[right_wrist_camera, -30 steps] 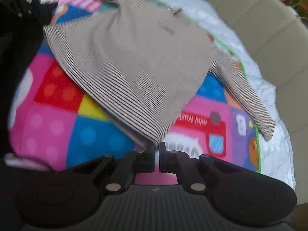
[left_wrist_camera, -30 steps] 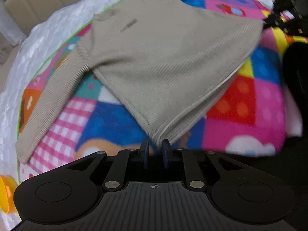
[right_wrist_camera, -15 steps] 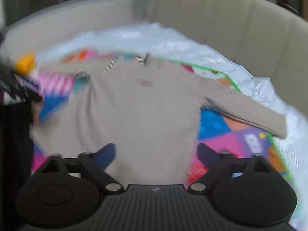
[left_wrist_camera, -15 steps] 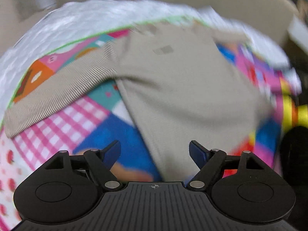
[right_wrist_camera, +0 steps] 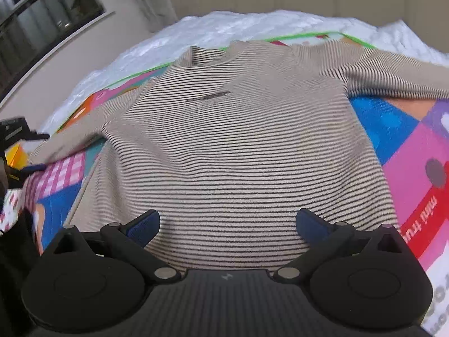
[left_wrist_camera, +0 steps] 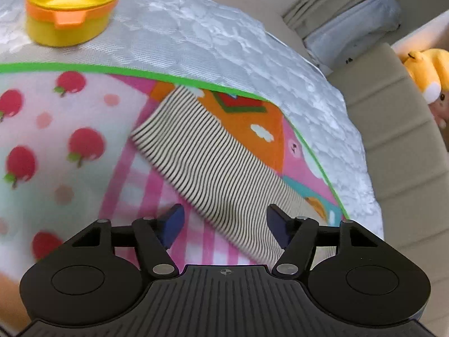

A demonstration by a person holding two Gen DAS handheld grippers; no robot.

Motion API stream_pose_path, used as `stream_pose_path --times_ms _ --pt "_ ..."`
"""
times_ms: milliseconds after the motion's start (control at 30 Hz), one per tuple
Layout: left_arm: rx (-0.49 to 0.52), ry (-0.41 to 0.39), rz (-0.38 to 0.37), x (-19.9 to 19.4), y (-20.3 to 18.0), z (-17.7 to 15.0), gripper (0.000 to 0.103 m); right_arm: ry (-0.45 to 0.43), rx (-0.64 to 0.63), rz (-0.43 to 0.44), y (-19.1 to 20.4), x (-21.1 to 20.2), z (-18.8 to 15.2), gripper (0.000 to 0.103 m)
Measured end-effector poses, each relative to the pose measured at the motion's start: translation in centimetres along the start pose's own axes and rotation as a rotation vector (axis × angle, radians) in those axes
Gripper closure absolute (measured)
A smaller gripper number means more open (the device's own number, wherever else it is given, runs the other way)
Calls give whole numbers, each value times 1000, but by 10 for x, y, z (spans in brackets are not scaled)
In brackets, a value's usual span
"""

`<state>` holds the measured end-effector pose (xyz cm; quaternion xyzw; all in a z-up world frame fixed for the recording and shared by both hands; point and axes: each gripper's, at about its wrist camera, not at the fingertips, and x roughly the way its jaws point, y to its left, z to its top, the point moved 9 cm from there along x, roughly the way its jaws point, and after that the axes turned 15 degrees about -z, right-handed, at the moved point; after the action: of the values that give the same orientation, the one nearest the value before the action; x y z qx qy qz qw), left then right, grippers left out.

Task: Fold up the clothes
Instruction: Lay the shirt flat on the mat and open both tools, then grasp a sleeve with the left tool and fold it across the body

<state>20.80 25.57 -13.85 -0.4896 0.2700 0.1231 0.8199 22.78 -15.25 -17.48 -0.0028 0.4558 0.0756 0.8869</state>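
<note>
A beige sweater with thin dark stripes (right_wrist_camera: 233, 140) lies flat, front up, on a colourful patchwork play mat (right_wrist_camera: 407, 151), sleeves spread to both sides. My right gripper (right_wrist_camera: 227, 224) hovers over its lower body, jaws wide open, nothing pinched between them. In the left wrist view one striped sleeve (left_wrist_camera: 213, 165) runs diagonally across the mat (left_wrist_camera: 56, 140), its cuff toward the upper left. My left gripper (left_wrist_camera: 224, 224) sits over that sleeve near its lower part; the jaws are closing, the sleeve lies between them, and the blue pads (left_wrist_camera: 172, 224) do not press on it.
A yellow and orange toy pot (left_wrist_camera: 73, 8) stands on the white quilted cover (left_wrist_camera: 224, 42) beyond the mat's green border. A beige sofa back (left_wrist_camera: 398, 140) curves behind, with a plush toy (left_wrist_camera: 429, 81) on it. The other gripper's dark tip (right_wrist_camera: 16, 134) shows at the left edge.
Both grippers let go of the sweater's hem and opened. The sweater now lies flat. My left gripper swung over to the left sleeve; my right one moved to the middle of the body.
</note>
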Motion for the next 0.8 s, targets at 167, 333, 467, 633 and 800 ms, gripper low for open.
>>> stream_pose_path --times_ms 167,333,467,633,800 --pt "-63 -61 81 20 17 11 63 -3 3 5 0 -1 -2 0" --pt "54 -65 63 22 5 24 90 1 53 47 -6 -2 2 0" --pt "219 -116 -36 9 -66 42 90 5 67 58 -9 -3 3 0" --pt "470 -114 -241 2 -194 15 90 2 38 32 -5 -3 1 0" --pt "601 16 -380 38 -282 -61 91 -11 -12 1 2 -4 -1 0"
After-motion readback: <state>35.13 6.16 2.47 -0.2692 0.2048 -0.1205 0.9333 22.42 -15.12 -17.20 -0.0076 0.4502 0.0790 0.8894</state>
